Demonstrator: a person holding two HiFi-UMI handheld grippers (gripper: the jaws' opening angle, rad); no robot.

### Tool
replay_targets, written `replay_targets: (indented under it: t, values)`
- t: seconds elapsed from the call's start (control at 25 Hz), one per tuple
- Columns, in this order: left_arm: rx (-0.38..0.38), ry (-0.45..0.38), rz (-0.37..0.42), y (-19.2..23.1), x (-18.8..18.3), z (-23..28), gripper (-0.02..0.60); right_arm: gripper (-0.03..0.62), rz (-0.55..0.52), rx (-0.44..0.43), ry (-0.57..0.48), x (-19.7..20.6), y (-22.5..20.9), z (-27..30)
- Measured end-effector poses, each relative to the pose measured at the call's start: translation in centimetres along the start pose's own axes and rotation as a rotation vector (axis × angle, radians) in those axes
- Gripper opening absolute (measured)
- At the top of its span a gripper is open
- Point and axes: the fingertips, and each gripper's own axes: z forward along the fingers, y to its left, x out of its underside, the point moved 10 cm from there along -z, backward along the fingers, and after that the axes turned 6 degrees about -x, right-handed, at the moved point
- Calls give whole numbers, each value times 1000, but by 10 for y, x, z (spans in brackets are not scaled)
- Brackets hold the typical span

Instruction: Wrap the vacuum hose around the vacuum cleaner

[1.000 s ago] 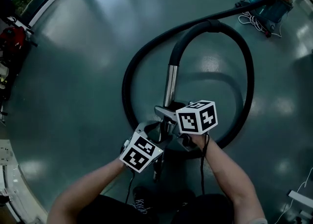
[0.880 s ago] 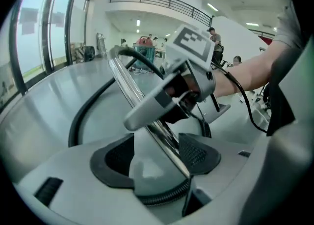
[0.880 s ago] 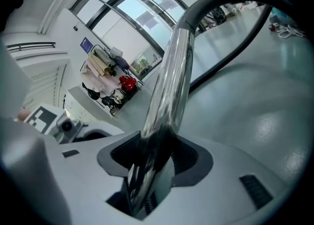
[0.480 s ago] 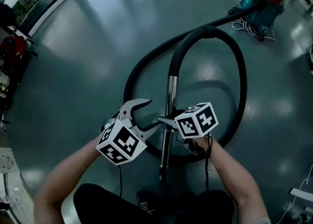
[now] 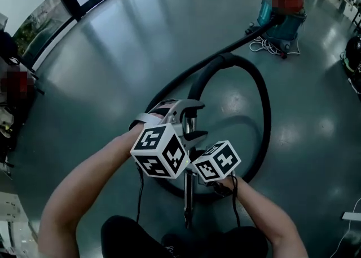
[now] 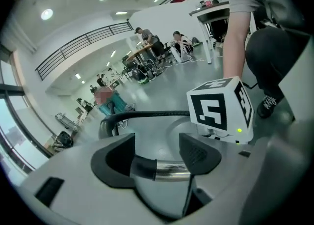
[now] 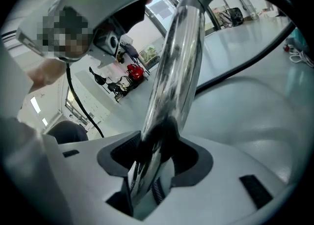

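My right tool [image 7: 152, 157] is clamped on the metal tube [image 5: 190, 198], which points away from me. My left tool [image 6: 157, 154] stands wide, its jaws having just been opening. The tube shows crosswise in the gap between them, but the pads do not press on it. The black hose [image 5: 265, 121] lies in a big loop on the floor [image 5: 113, 65] and runs on to the vacuum cleaner [image 5: 279, 23], which stands well apart, toward the floor's far right side.
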Motion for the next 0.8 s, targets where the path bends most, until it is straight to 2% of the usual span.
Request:
replay_targets:
  t: [0.16, 0.24, 0.32, 0.52, 0.64, 0.8]
  values:
    - [43, 44, 40, -2, -4, 22, 285, 186, -29, 8, 4, 4, 4, -10]
    - [62, 50, 69, -6, -3, 29, 285, 186, -45, 22, 32, 9, 4, -16]
    - [88, 53, 68, -8, 0, 34, 285, 186, -54, 41, 63, 16, 4, -22]
    - [141, 26, -96, -8, 5, 36, 285, 186, -27, 63, 107, 30, 6, -47]
    - [184, 5, -158, -12, 3, 38, 285, 186, -15, 86, 142, 40, 9, -61]
    - [259, 35, -234, -25, 2, 45, 285, 186, -26, 158, 208, 60, 10, -72]
